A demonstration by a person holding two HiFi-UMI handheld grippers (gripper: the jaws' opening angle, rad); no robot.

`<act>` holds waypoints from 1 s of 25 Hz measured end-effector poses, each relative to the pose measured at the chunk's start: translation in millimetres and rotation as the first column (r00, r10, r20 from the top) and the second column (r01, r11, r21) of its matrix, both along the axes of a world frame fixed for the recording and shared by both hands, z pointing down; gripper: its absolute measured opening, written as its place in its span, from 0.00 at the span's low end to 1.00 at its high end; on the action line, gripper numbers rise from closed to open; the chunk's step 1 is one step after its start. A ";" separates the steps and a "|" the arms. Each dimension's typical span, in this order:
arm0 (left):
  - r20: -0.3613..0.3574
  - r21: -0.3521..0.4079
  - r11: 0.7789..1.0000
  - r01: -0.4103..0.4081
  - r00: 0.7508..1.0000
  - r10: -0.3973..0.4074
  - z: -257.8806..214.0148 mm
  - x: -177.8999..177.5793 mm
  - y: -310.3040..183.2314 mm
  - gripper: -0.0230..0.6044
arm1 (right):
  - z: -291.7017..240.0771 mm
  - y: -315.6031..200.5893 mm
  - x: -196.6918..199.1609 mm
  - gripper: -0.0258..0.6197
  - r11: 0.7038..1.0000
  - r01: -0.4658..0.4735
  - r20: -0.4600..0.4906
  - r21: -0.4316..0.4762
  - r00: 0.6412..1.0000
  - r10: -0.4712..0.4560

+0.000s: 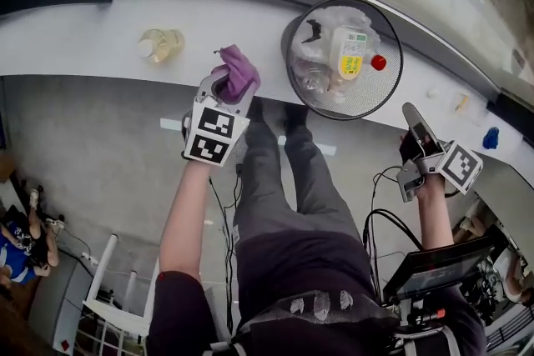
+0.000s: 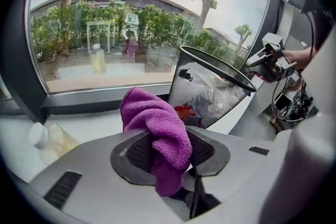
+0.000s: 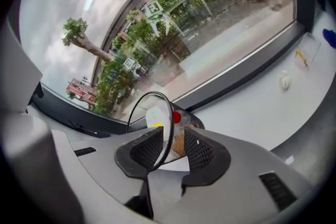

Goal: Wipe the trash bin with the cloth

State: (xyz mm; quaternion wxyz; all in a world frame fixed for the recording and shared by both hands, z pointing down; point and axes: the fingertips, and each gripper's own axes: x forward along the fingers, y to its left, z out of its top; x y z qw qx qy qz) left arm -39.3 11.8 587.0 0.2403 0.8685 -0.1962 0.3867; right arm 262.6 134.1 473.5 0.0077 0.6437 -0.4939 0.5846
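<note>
- Left gripper (image 1: 222,87) is clenched on the purple cloth (image 1: 239,71), over the white ledge's (image 1: 75,37) near edge.
- Trash bin (image 1: 369,99) stands on the ledge, to the cloth's right.
- Right gripper (image 1: 411,112) is released. Only its own view shows the bin's rim between its parted jaws.

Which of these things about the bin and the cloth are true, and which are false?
1. The trash bin stands on the white counter. True.
2. The trash bin is empty. False: a bottle is inside it.
3. The cloth is purple. True.
4. The cloth lies flat on the counter. False: the left gripper grips it, bunched up.
</note>
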 end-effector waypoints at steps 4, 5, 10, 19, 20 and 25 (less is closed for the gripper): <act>0.071 0.009 0.994 -0.105 0.992 0.104 8.9 10.5 -38.0 0.37 | -33.3 -21.3 -2.3 0.20 0.993 0.020 -0.020 0.120 1.000 -0.018; 0.089 -0.014 0.992 -0.122 0.988 0.123 10.2 12.4 -41.2 0.51 | -43.1 -22.8 -3.8 0.20 0.991 0.012 -0.011 0.136 1.000 -0.010; 0.199 -0.098 0.981 -0.168 0.962 0.185 -0.1 3.0 -55.0 0.73 | -105.1 -33.1 -12.4 0.20 0.968 -0.015 -0.004 0.250 1.000 0.016; -0.096 0.051 0.987 -0.149 0.983 0.154 -206.2 -3.0 -75.5 0.73 | -261.3 -100.9 -88.6 0.20 0.763 0.091 0.018 0.640 0.991 -0.133; -0.155 0.076 0.987 -0.144 0.976 0.154 -239.1 2.6 -74.6 0.73 | -279.6 -104.3 -94.8 0.20 0.744 0.126 -0.012 0.656 0.987 -0.157; -0.530 0.104 0.993 -0.064 0.841 0.110 -390.1 17.0 -56.1 0.64 | -354.1 -94.5 -130.3 0.20 0.631 0.216 -0.060 0.745 0.964 -0.259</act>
